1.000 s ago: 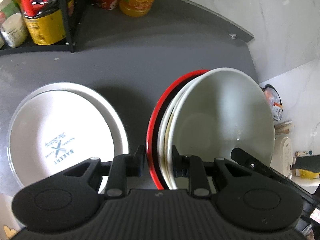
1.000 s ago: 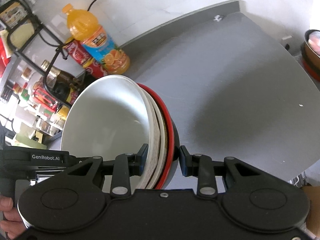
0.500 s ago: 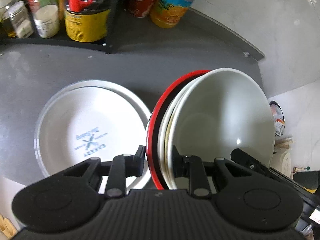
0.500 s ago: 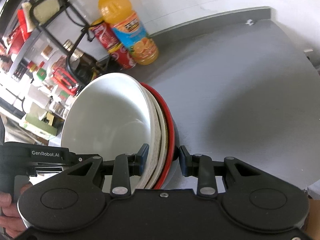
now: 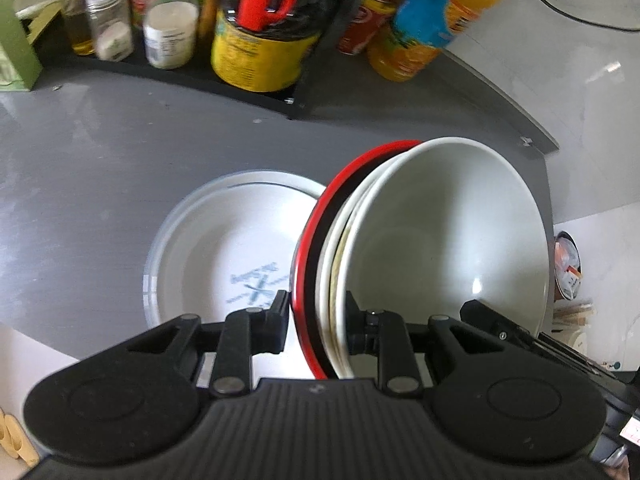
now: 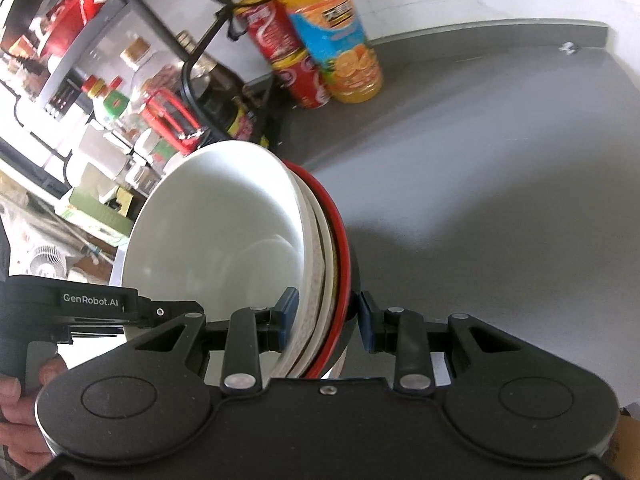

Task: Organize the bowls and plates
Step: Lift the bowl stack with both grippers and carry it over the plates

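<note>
A stack of nested bowls (image 5: 440,248), white ones inside a red-rimmed black one, is held tilted in the air between both grippers. My left gripper (image 5: 316,312) is shut on its near rim. My right gripper (image 6: 326,316) is shut on the opposite rim of the stack (image 6: 224,232). A white plate (image 5: 224,256) with a blue logo lies flat on the grey counter (image 5: 80,184), below and left of the stack, partly hidden by it.
A black rack (image 5: 248,92) with jars, a yellow tin and bottles stands at the back left. An orange juice bottle (image 6: 332,36) and a red cola can (image 6: 284,52) stand by the back wall. Bare grey counter (image 6: 500,184) spreads to the right.
Both grippers have carried the bowl stack left and toward the back, closer to the rack. The white plate now lies nearer under the stack. The grips are unchanged.
</note>
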A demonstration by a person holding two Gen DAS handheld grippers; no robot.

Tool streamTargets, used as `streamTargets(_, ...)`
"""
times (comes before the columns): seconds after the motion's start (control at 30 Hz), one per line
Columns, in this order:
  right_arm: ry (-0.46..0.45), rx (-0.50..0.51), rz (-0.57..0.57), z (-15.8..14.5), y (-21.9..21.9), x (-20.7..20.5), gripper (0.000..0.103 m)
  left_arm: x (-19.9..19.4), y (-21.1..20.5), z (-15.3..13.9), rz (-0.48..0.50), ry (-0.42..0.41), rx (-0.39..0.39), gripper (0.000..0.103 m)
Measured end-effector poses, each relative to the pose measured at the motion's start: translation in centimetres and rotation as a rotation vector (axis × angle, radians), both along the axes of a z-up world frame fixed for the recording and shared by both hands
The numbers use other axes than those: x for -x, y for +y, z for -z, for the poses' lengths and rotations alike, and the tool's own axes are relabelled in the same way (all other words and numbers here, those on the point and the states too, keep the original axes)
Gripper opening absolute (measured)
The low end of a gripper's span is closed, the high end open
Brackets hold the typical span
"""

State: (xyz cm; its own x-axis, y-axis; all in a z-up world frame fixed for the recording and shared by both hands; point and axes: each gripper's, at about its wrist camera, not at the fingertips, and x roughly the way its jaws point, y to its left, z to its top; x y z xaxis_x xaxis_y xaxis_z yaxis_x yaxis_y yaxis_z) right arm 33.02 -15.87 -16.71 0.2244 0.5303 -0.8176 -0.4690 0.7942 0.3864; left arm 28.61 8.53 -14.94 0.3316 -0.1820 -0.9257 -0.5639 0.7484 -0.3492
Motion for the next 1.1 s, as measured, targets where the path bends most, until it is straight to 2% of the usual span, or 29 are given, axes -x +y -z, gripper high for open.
streamTargets(0.53,0.061,0.022,-0.042,1.6,4.3,0.8,0.031,1.6,4.4,2.6,-0.001,0.082,0.002,0.023)
streamTargets(0.8,0.091,0.044,-0.009,2.6,4.6,1.5,0.031,1.3,4.9,3.4,0.045,0.095,-0.028,0.023)
streamTargets(1.1,0.096,0.058,0.058,3.0,4.9,1.8,0.031,0.5,5.0,4.6,0.100,0.121,-0.025,0.023)
